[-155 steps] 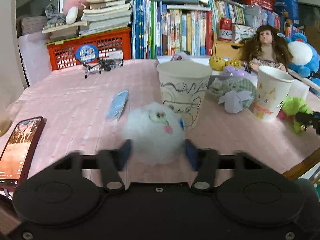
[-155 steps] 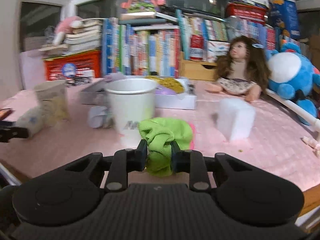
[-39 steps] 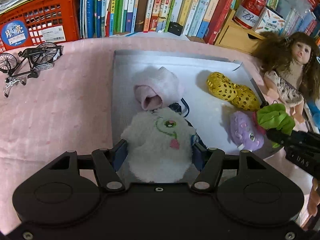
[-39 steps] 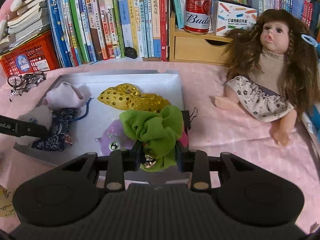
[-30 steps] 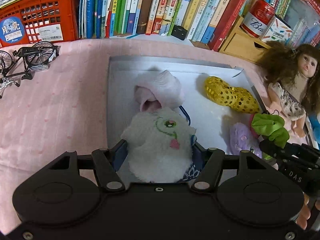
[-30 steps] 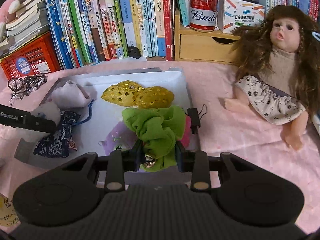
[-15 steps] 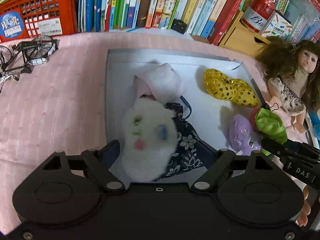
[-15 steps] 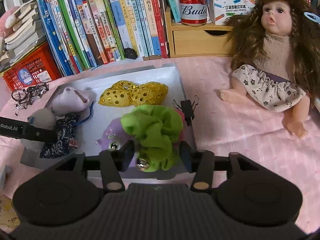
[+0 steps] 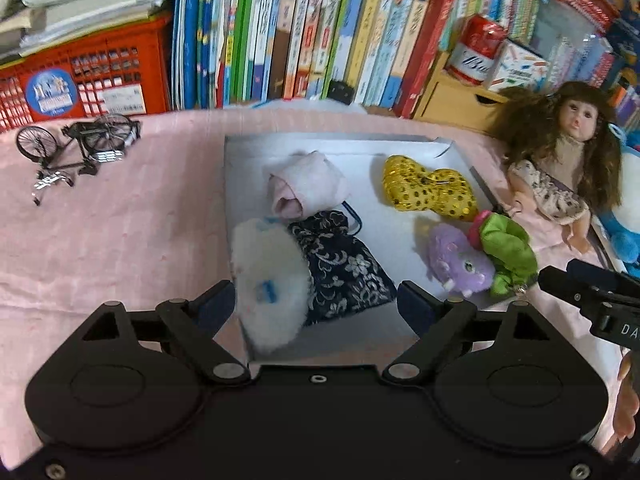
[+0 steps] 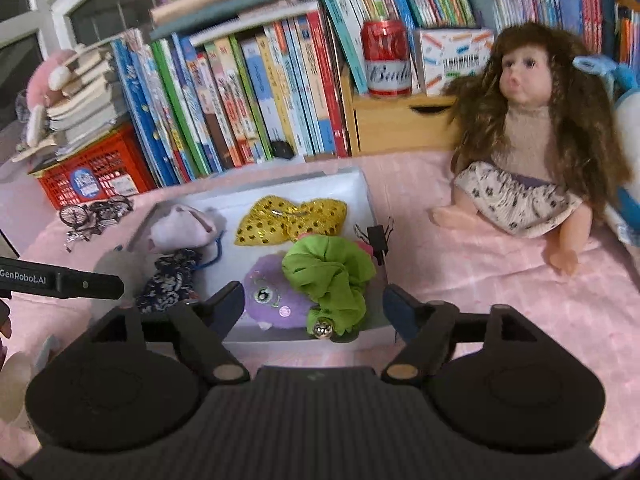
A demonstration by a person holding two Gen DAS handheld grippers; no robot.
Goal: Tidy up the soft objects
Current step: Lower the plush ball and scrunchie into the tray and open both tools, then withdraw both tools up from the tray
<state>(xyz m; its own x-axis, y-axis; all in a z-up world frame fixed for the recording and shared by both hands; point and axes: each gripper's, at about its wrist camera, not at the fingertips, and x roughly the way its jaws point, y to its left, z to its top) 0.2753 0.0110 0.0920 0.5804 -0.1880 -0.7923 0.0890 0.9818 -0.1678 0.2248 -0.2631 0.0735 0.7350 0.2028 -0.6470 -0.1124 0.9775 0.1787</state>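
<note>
A white tray (image 9: 400,216) on the pink cloth holds a white fluffy toy (image 9: 268,276) at its near left edge, a dark flowered pouch (image 9: 340,268), a pink cloth bundle (image 9: 308,188), a gold sequin piece (image 9: 428,188), a purple plush (image 9: 460,264) and a green scrunchie (image 9: 508,252). My left gripper (image 9: 316,304) is open above the white toy and pouch. My right gripper (image 10: 314,304) is open just above the green scrunchie (image 10: 328,276), which lies beside the purple plush (image 10: 268,296) in the tray (image 10: 360,184).
A doll (image 10: 532,152) sits right of the tray, a blue plush (image 9: 628,184) beyond it. Books (image 9: 304,32), a red crate (image 9: 88,80), a wooden drawer box (image 10: 400,124) with a can line the back. A toy bicycle (image 9: 76,140) stands left.
Both grippers opened. The white fluffy toy dropped into the tray's near left edge and the green scrunchie dropped beside the purple plush. Both grippers have drawn back a little.
</note>
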